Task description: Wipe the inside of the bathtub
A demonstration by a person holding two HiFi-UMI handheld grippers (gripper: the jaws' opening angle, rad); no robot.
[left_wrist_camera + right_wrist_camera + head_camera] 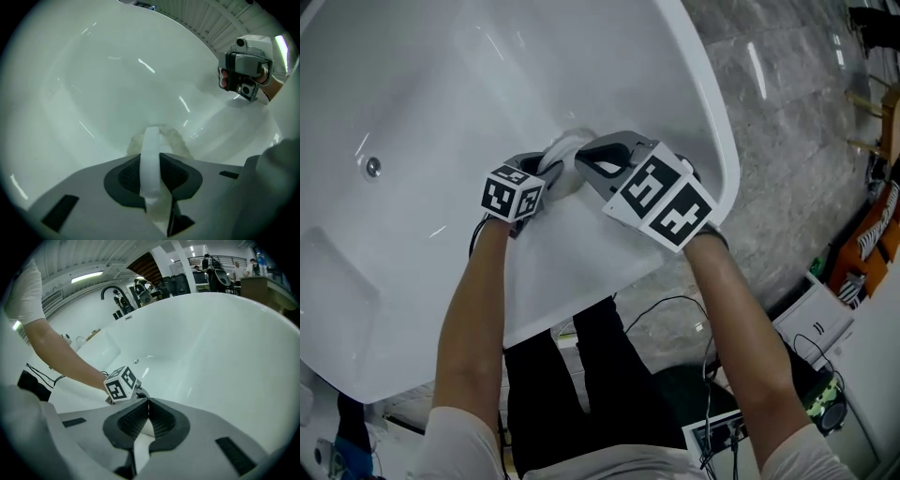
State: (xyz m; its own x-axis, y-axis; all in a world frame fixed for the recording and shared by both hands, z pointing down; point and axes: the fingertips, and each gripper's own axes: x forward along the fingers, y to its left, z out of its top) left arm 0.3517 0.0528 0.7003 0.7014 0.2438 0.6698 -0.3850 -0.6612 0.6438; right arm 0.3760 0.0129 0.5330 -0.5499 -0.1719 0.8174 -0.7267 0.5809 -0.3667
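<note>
While left gripper (549,172) jaws pinch cloth (568,146) against bathtub (441,84) wall, right gripper (584,157) jaws pressed together beside; drain (372,166) well apart.

A grey marbled floor (787,122) carries the white bathtub (422,84), and black cables (670,298) trail over the floor just beside the tub's rim. A white cloth (567,148) lies bunched against the bathtub's inner wall.

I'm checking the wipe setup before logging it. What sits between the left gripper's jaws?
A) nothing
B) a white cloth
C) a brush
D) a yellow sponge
B: the left gripper has its jaws shut on a white cloth inside the bathtub.
</note>
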